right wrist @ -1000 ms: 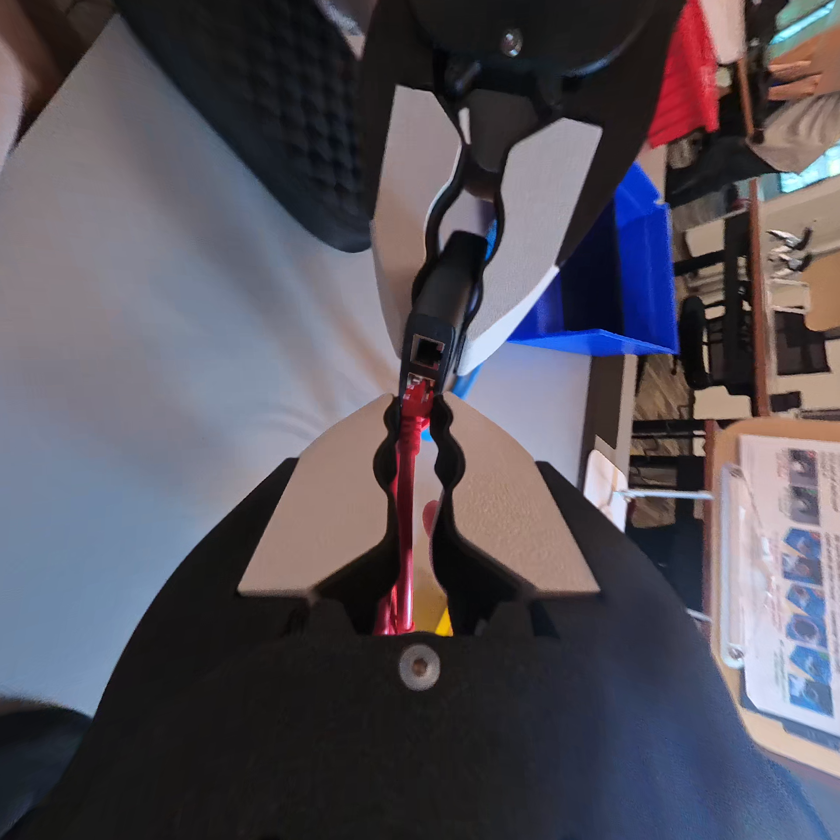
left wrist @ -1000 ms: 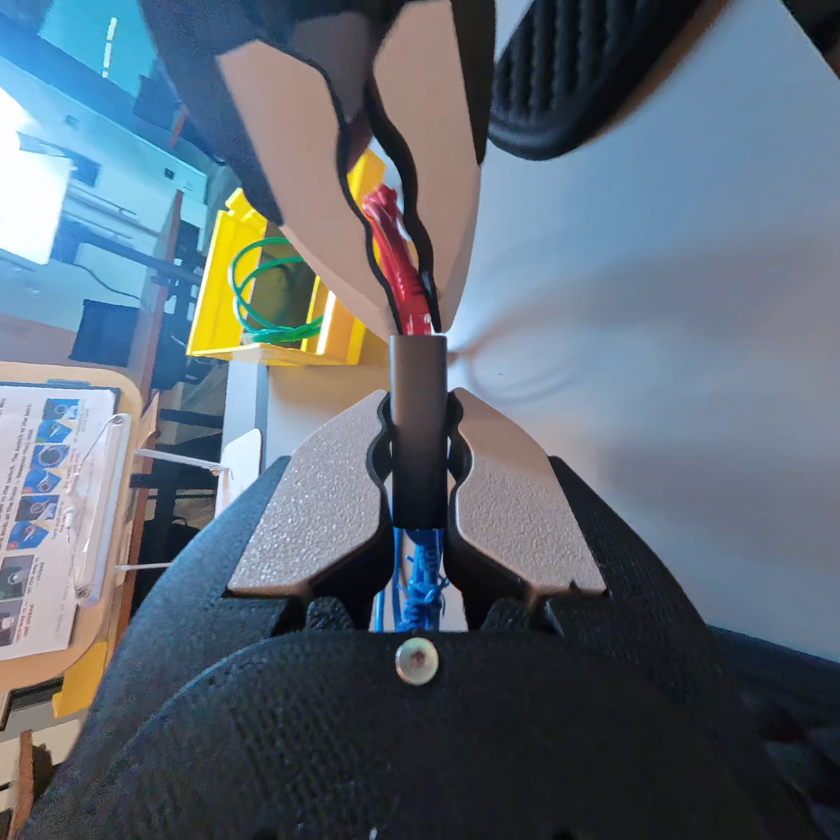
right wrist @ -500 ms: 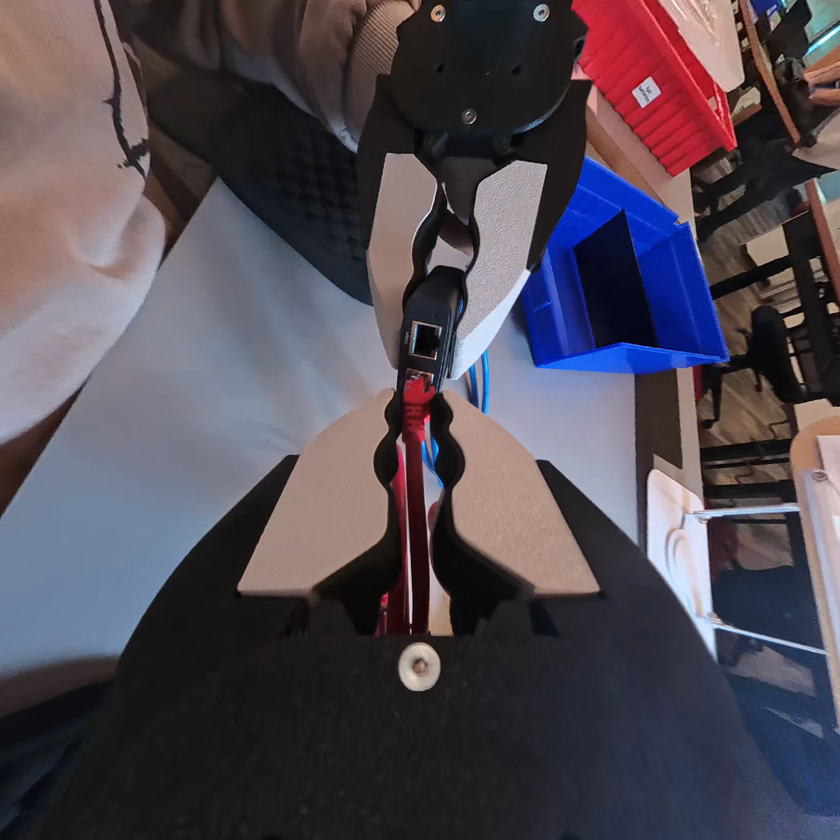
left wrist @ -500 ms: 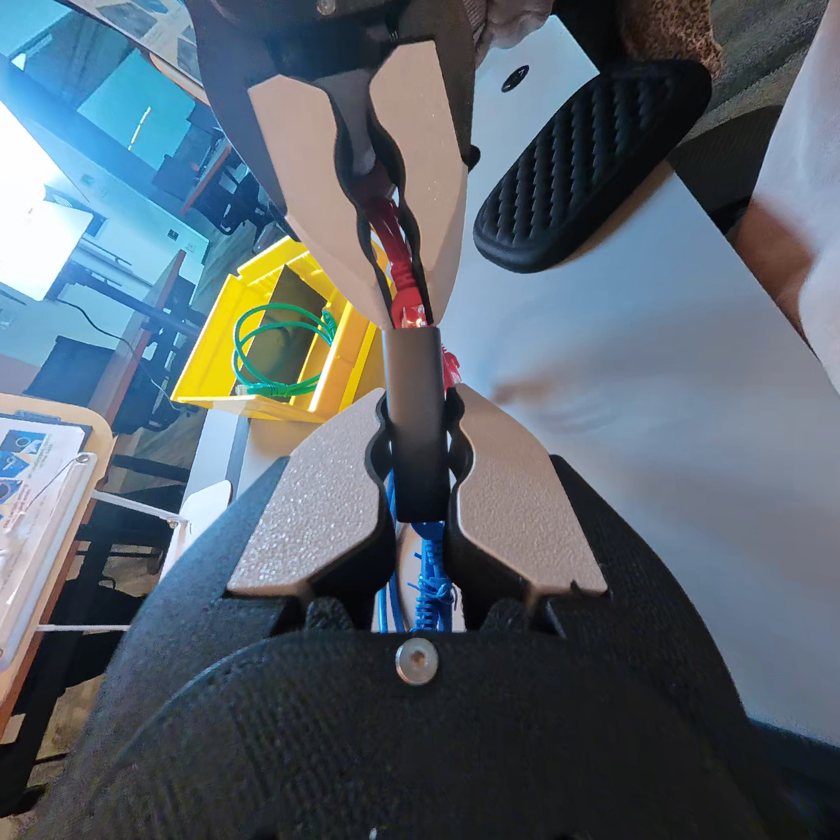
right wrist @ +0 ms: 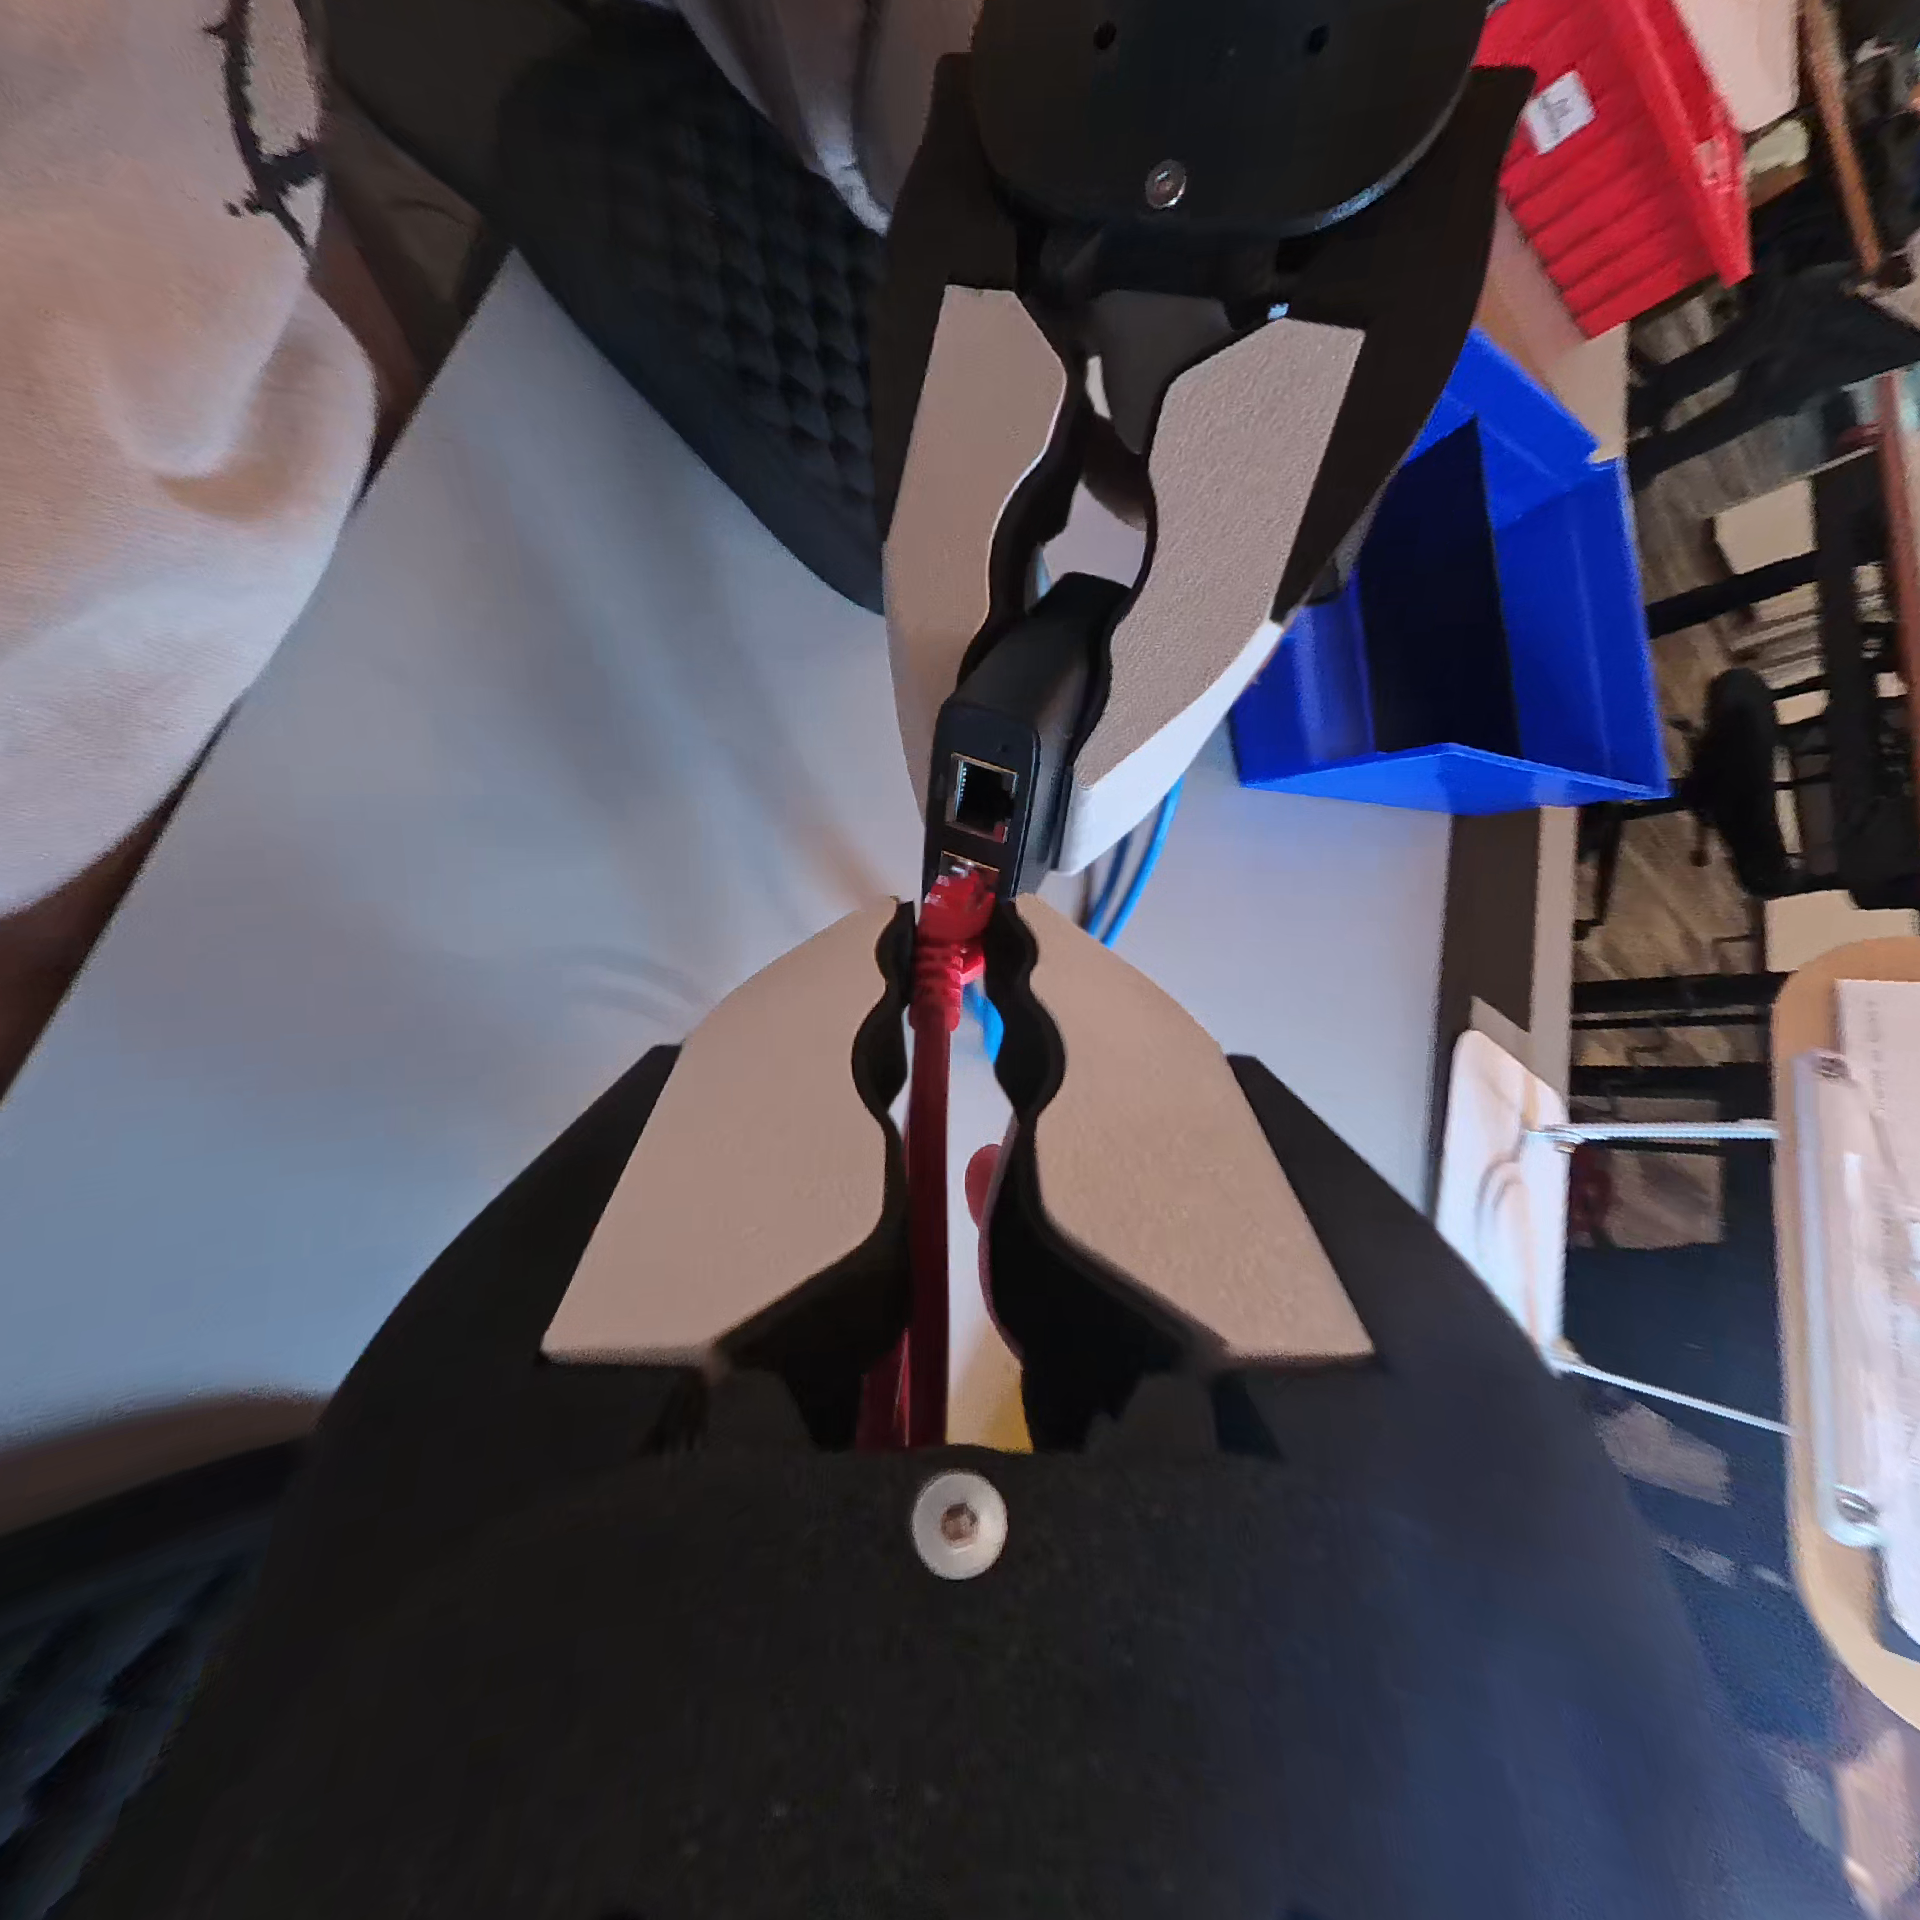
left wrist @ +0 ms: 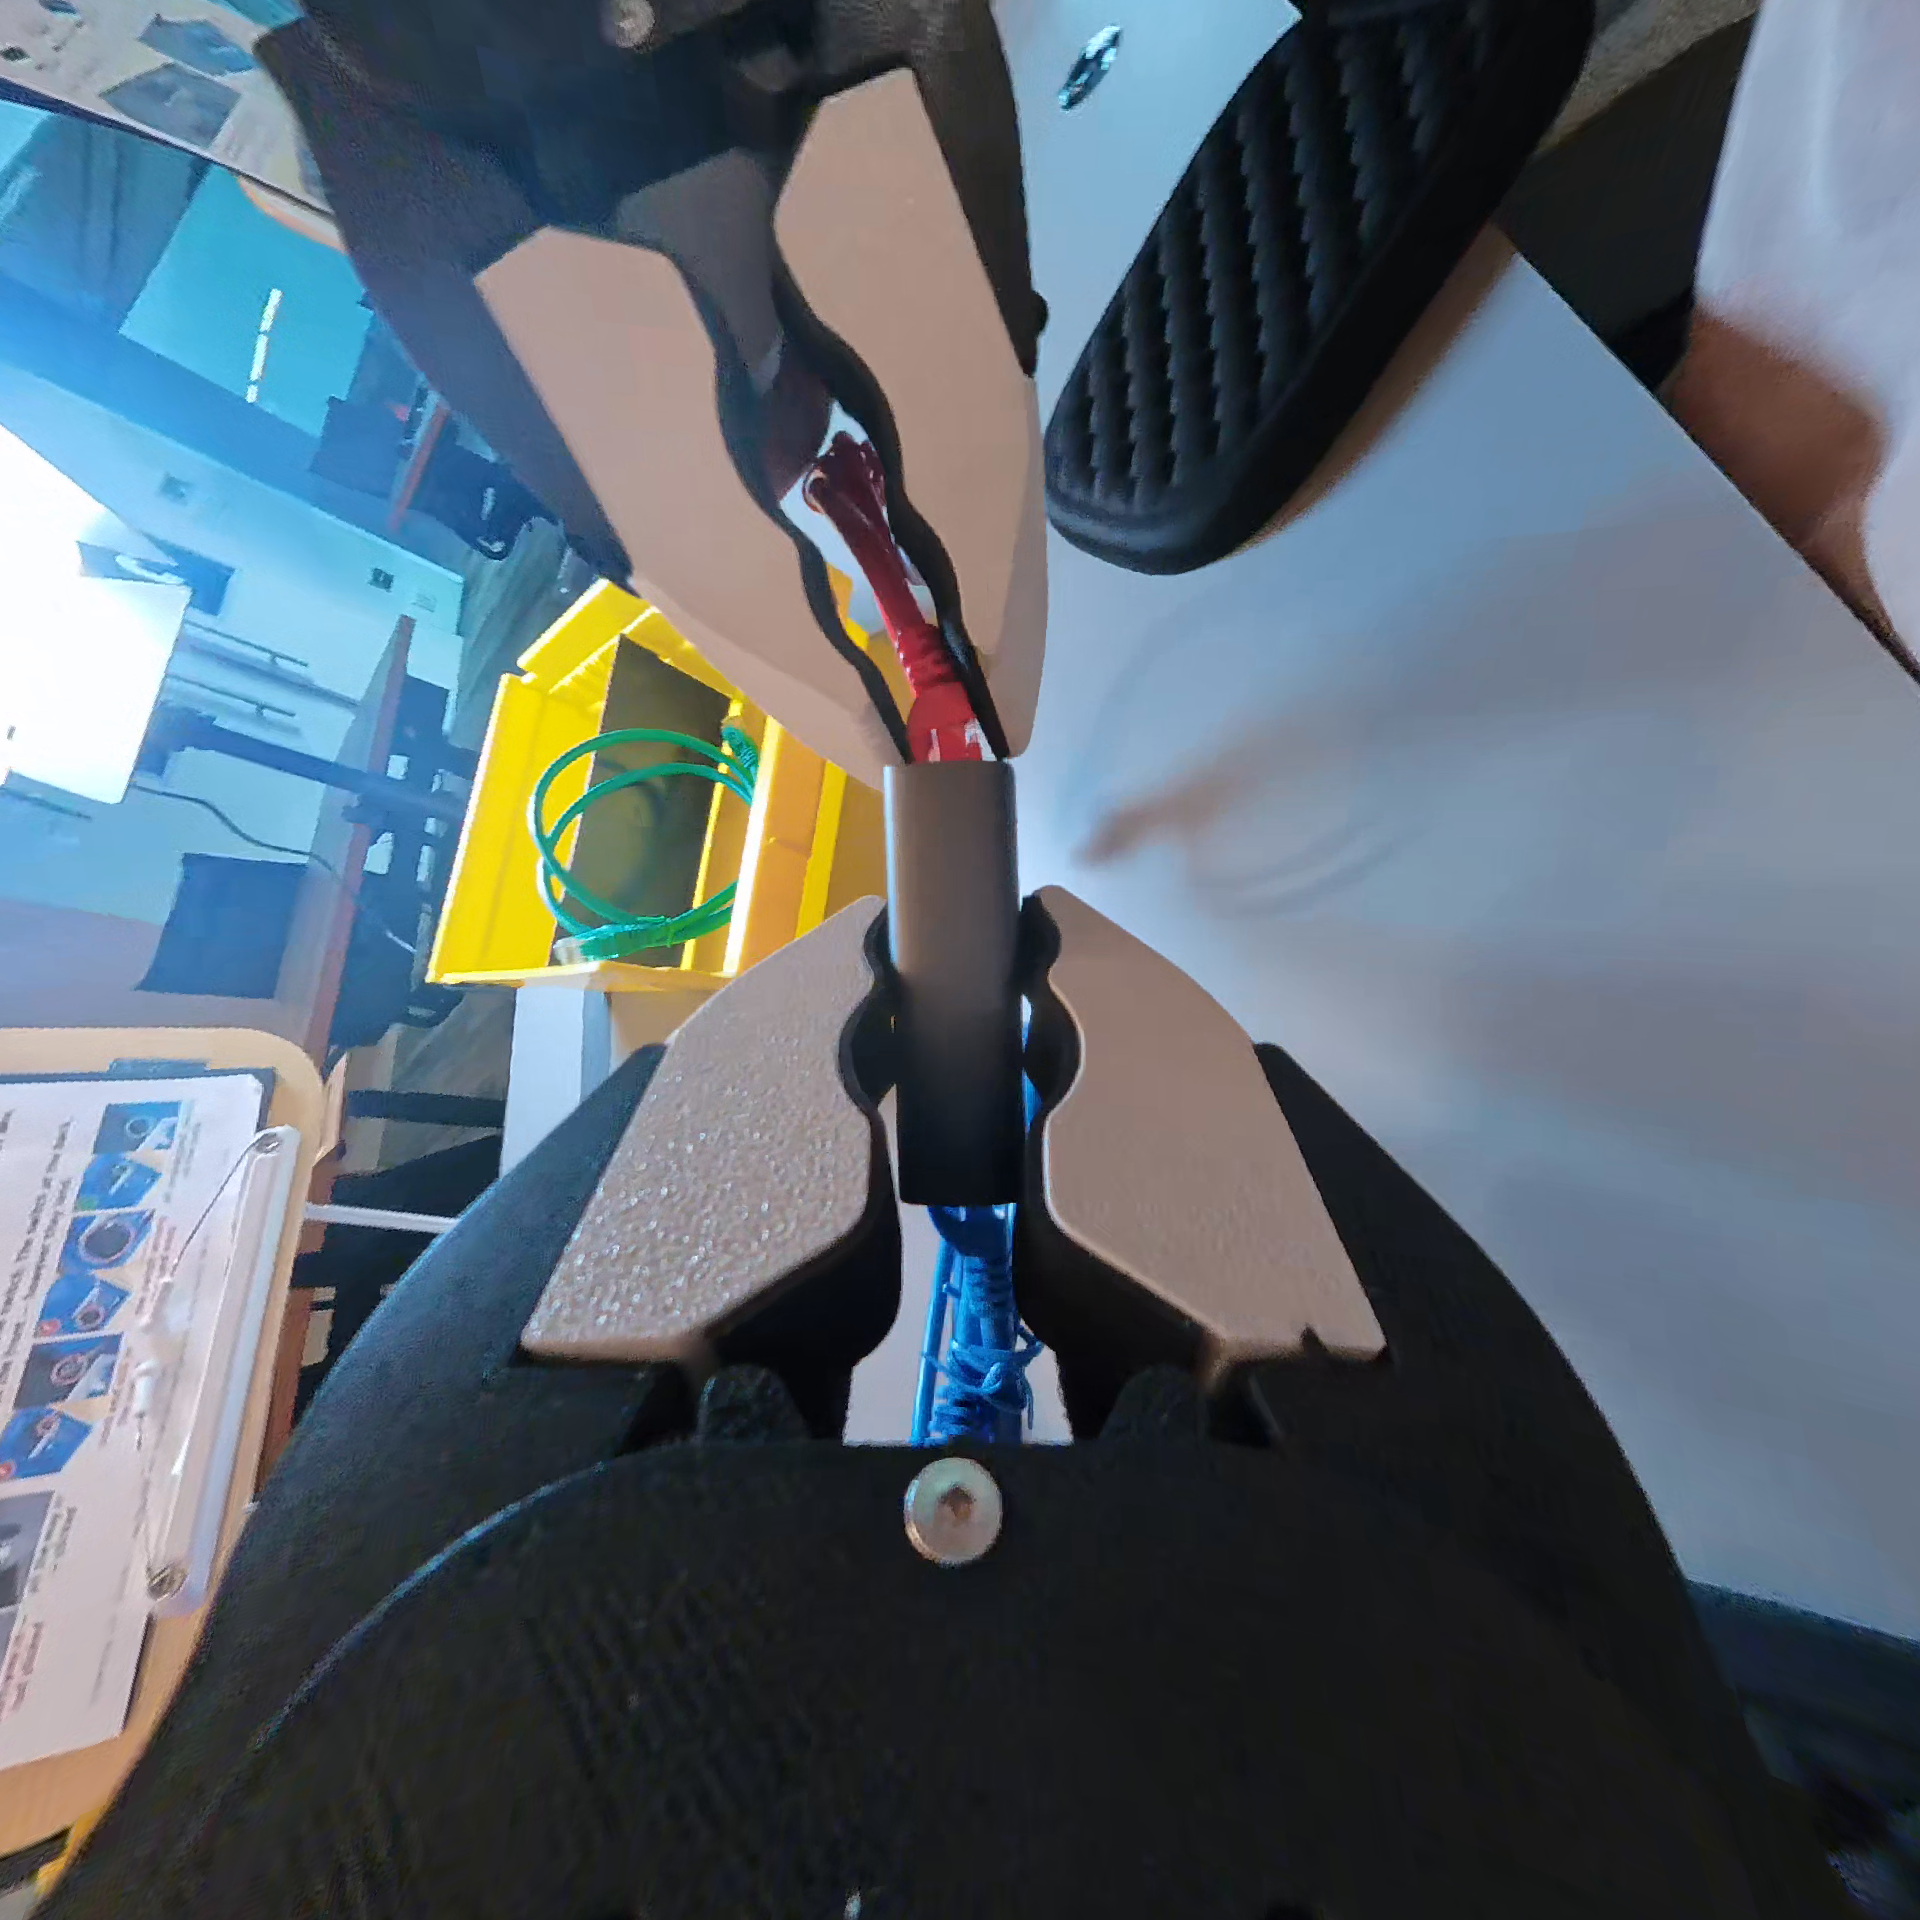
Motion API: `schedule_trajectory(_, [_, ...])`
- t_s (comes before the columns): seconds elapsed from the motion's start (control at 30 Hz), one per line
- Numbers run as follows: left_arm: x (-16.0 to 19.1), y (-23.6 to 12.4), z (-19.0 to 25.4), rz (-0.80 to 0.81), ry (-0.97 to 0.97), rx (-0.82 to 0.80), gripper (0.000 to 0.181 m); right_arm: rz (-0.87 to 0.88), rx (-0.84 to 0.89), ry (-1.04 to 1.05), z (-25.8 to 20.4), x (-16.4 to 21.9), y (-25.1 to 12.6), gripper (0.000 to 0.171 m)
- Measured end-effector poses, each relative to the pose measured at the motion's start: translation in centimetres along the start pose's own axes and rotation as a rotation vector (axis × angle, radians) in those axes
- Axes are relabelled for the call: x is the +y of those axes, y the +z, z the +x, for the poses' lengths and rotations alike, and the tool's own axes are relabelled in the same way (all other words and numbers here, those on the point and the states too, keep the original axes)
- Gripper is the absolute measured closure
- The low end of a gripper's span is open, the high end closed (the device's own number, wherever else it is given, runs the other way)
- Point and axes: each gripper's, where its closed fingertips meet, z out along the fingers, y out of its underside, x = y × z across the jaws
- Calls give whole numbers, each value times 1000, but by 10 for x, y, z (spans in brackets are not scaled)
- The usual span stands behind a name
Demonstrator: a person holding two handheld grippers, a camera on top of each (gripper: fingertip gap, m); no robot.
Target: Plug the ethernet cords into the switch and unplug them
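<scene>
My left gripper [left wrist: 956, 914] is shut on the small black switch [left wrist: 951, 987] and holds it above the white table [left wrist: 1507, 1039]. A blue cord [left wrist: 971, 1309] runs out of the switch's near end. My right gripper [right wrist: 958, 914] is shut on the red cord [right wrist: 930, 1101], just behind its plug [right wrist: 961, 899]. The plug's tip is at the lower port of the switch [right wrist: 1023, 675]; how far in it sits is hidden. The upper port [right wrist: 982, 795] is empty. The two grippers face each other, tips almost touching.
A yellow bin [left wrist: 488, 831] with a coiled green cord [left wrist: 623, 831] stands past the switch on the left. A blue bin [right wrist: 1558, 644] and a red bin [right wrist: 1621, 156] are at the far side. A black padded rest [left wrist: 1299, 291] and a person's sleeve [right wrist: 156, 468] lie close by. A clipboard with a sheet [left wrist: 104, 1351] sits beyond the table edge. My two grippers' fingertips are within a few centimetres of each other.
Both grippers have tilted and shifted together over the table. The red plug stays at the switch's lower port, and both grips hold.
</scene>
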Motion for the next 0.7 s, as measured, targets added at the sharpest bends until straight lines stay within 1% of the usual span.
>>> schedule_trajectory(0.13, [-2, 3, 13, 39, -12, 75, 159, 53, -116, 105, -14, -2, 0, 158])
schedule_trajectory(0.3, [-10, 2, 14, 135, -101, 86, 158, 151, -168, 230, -15, -9, -9, 158])
schedule_trajectory(0.33, [2, 3, 12, 88, -98, 66, 159, 155, -175, 230, -17, -8, -11, 158])
schedule_trajectory(0.37, [38, 1, 2, -54, -98, -5, 159, 238, -297, 263, -31, -21, -23, 159])
schedule_trajectory(0.4, [59, -8, -5, -61, -199, -32, 159, 313, -298, 318, -29, -33, -37, 159])
schedule_trajectory(0.43, [43, -17, -6, 49, -263, -23, 160, 225, -149, 230, -18, -18, -36, 159])
schedule_trajectory(0.47, [16, -21, -9, 101, -192, -49, 160, 194, -61, 198, -8, -8, -33, 159])
schedule_trajectory(0.5, [-2, -22, -16, 107, -120, -85, 160, 186, -76, 236, -5, -4, -30, 159])
schedule_trajectory(0.53, [-4, -22, -25, 81, -95, -114, 160, 162, -70, 242, 1, -2, -29, 159])
schedule_trajectory(0.57, [5, -23, -35, 35, -81, -154, 159, 165, -30, 234, 11, -3, -34, 158])
schedule_trajectory(0.6, [14, -26, -44, 24, -92, -190, 160, 194, 20, 231, 24, -6, -43, 158])
schedule_trajectory(0.67, [24, -36, -53, 62, -169, -223, 160, 248, 135, 270, 51, -6, -68, 158])
schedule_trajectory(0.7, [30, -39, -56, 57, -177, -248, 160, 255, 194, 289, 64, -2, -80, 158])
